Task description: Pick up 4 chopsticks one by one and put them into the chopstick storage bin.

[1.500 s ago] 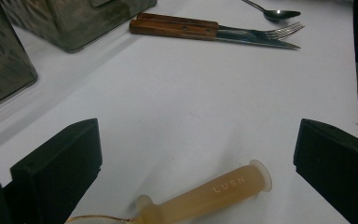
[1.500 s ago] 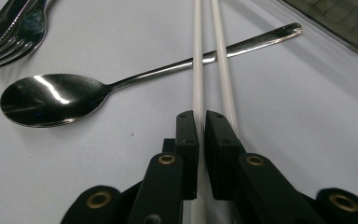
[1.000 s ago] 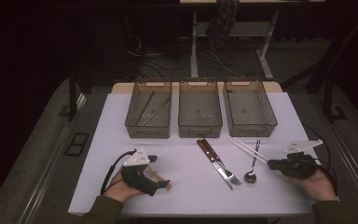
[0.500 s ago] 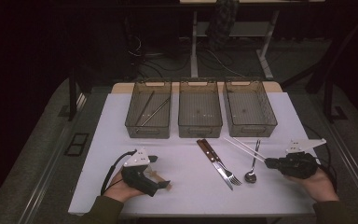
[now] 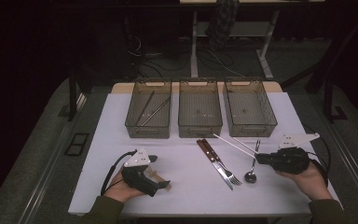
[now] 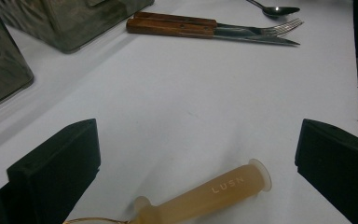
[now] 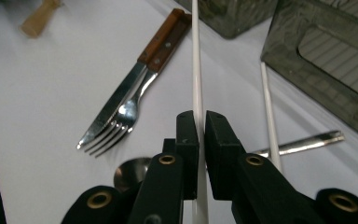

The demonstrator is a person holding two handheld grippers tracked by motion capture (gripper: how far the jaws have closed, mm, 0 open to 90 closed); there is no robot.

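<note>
My right gripper (image 5: 260, 157) (image 7: 201, 121) is shut on the near end of a white chopstick (image 5: 235, 145) (image 7: 196, 65), which slants off the white table toward the baskets. A second white chopstick (image 7: 270, 116) lies on the table across the handle of a spoon (image 5: 251, 175) (image 7: 307, 142). A wooden-handled knife and fork (image 5: 216, 161) (image 7: 121, 116) lie side by side at the middle. My left gripper (image 5: 161, 171) (image 6: 198, 135) rests at the front left, its jaws wide apart, open. A tan translucent tube marked LUSN (image 6: 214, 191) lies on the table between them, touching neither.
Three smoky mesh baskets stand in a row at the back: the left basket (image 5: 148, 131) holds thin metal sticks, and beside it are the middle basket (image 5: 200, 132) and the right basket (image 5: 252, 129). The table's front edge runs just below both hands.
My right gripper has risen a little and shifted slightly left, taking the white chopstick's near end up with it. The left gripper has stayed where it was.
</note>
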